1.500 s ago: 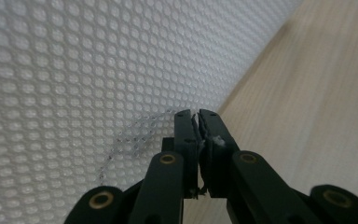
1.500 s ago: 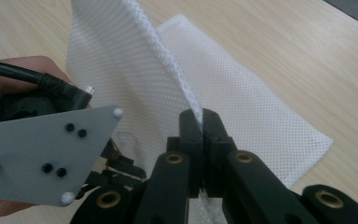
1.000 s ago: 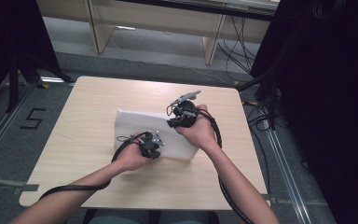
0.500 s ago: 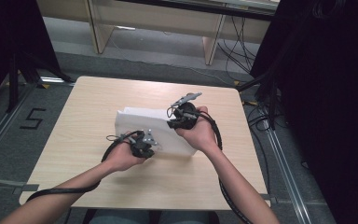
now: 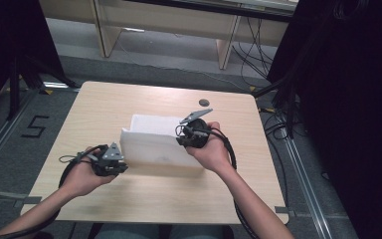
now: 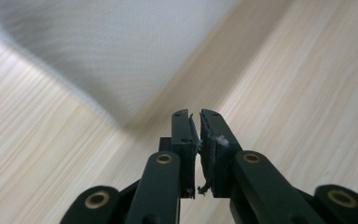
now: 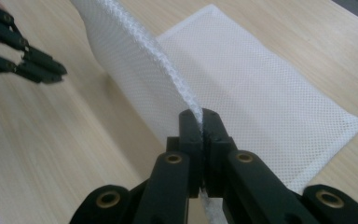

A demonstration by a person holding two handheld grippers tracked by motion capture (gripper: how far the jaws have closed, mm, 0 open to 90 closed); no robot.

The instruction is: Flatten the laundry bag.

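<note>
The white mesh cloth lies near the middle of the wooden surface, half folded: one part rests flat, while the edge nearest the person is lifted into a standing flap. The right tool is clamped tight on that raised edge, the netting running up out of its jaws and curving over toward the flat part of the cloth. The left tool sits just off the cloth's near-left corner, on the person's side; its jaws have just been opening and now stand a narrow slit apart with nothing between them (a few loose fibres cling to the pads). Judging by how it drapes, the cloth is light, soft and limp, so it will sag and fold wherever it is unsupported, and one pinch point lets the rest swing. Its open weave should give the pads decent purchase, though it could snag or stretch. The best hold looks to be at the cloth's corners or along its doubled edge, one tool at each end.
</note>
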